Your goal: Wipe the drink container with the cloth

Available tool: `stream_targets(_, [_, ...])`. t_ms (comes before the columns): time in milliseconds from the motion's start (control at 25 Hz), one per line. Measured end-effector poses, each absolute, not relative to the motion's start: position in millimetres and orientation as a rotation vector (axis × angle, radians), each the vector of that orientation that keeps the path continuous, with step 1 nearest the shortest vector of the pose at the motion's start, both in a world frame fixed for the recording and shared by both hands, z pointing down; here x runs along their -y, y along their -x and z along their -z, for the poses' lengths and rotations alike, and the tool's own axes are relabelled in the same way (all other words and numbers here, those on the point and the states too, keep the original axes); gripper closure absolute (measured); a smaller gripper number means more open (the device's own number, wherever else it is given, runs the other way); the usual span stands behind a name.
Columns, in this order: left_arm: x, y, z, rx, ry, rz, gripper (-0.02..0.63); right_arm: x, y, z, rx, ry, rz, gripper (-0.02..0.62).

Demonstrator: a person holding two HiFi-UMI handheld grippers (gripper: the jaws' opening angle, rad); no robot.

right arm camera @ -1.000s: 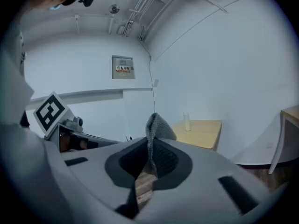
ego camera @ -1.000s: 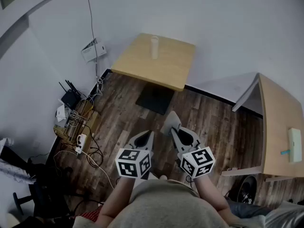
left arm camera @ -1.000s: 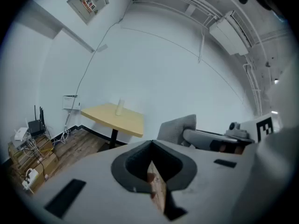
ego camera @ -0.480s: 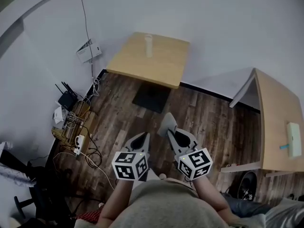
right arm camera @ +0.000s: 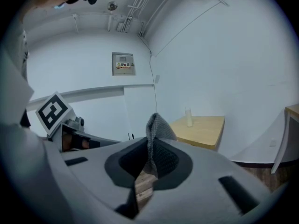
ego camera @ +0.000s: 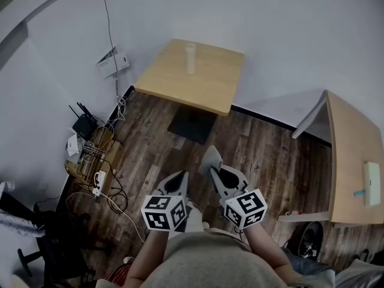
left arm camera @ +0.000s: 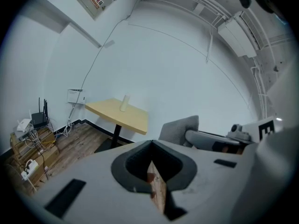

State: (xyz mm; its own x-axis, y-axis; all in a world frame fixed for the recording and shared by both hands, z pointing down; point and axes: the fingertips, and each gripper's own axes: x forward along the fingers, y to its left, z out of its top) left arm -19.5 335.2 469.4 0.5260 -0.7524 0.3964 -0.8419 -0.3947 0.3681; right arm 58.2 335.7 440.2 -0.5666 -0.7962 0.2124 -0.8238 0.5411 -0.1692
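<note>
- Currently, the drink container stands upright on the far table; contents not discernible.
- right claw: clamped on the grey cloth.
- left claw: jaws together, empty.

The head view looks steeply down from high up at the floor, with the left hand-held gripper and right hand-held gripper close below. Each gripper view sits low and looks forward along its own jaws. All three see the far bench by the wall, and the cloth up close.
</note>
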Motion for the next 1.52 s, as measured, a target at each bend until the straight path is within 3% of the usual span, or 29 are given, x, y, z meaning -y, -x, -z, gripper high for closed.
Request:
stream_targets(400, [-235.5, 20.0, -470.4, 1.242, -2.27, -0.218, 0.603, -241.9, -49.6, -438.1, 2.654, -1.405, -0.34, 0.581])
stream_targets(1520, [12.4, 115.4, -463.3, 1.247, -2.267, -0.22, 0.604, 8.2, 32.9, -427.1, 2.634, -1.475, -0.359, 0.581])
